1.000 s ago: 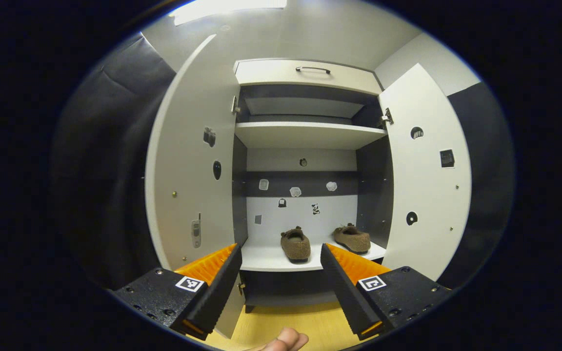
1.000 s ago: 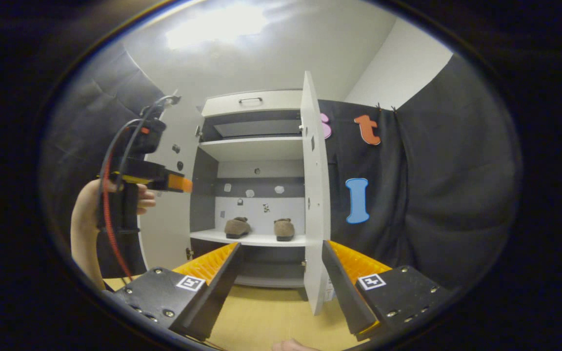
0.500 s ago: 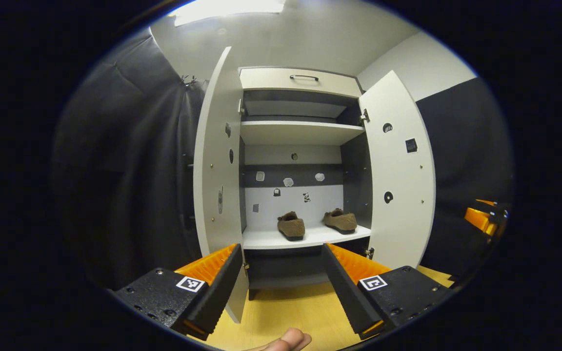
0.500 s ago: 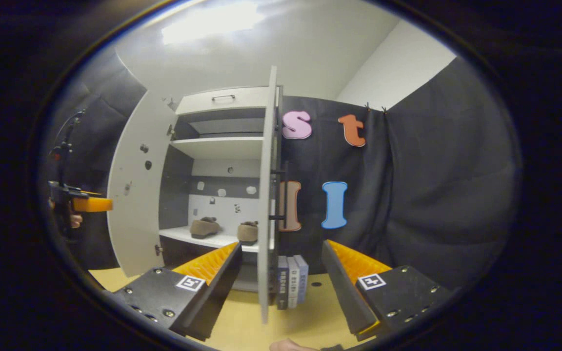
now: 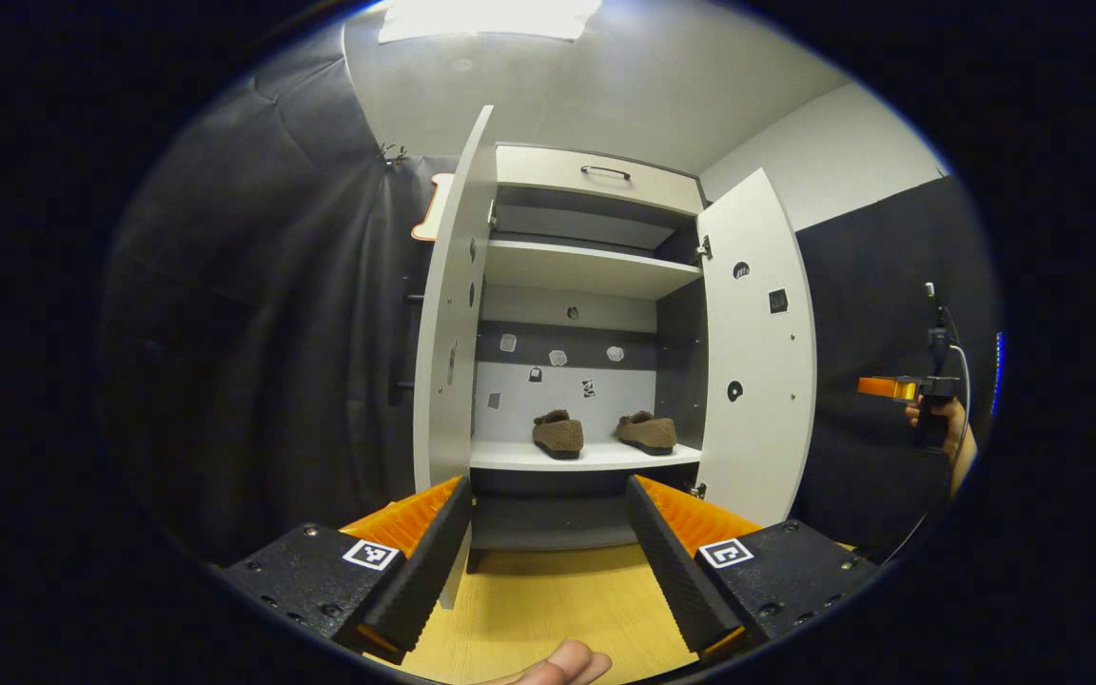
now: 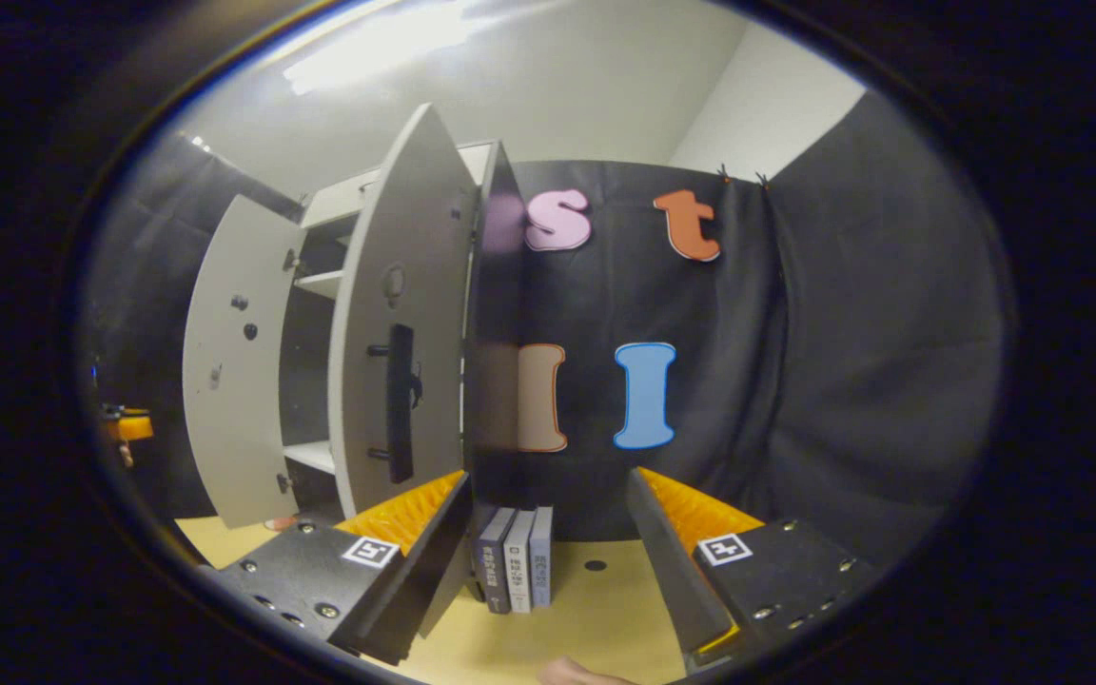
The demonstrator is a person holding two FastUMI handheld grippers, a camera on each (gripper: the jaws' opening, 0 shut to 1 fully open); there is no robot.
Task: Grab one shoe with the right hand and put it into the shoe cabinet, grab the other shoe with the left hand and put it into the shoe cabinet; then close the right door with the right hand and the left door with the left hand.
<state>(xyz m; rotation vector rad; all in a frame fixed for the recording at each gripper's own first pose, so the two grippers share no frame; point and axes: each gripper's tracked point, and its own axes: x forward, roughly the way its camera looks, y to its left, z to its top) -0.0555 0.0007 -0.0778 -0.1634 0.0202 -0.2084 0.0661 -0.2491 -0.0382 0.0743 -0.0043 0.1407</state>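
Observation:
Two brown fuzzy shoes, one (image 5: 558,434) beside the other (image 5: 647,431), sit on the white lower shelf (image 5: 586,459) of the shoe cabinet. Both doors stand wide: the left door (image 5: 453,314) edge-on, the right door (image 5: 753,352) showing its inner face. My left gripper (image 5: 545,490) is open and holds nothing, well back from the cabinet. My right gripper (image 6: 548,480) is open too, out past the right door (image 6: 405,314), facing its outer side and black handle (image 6: 401,400). In the left gripper view, the right gripper (image 5: 876,385) sits far right in a hand (image 5: 933,419).
Three books (image 6: 515,561) stand on the yellow wooden floor (image 6: 596,609) against the cabinet's right side. A closed drawer (image 5: 596,176) tops the cabinet, above an upper shelf (image 5: 586,266). Black cloth walls close in on both sides. A fingertip (image 5: 572,661) shows at the bottom.
My left gripper has pulled back and shifted left of the cabinet. My right gripper has swung right, from facing the shelf to outside the right door, so the shoes left its view.

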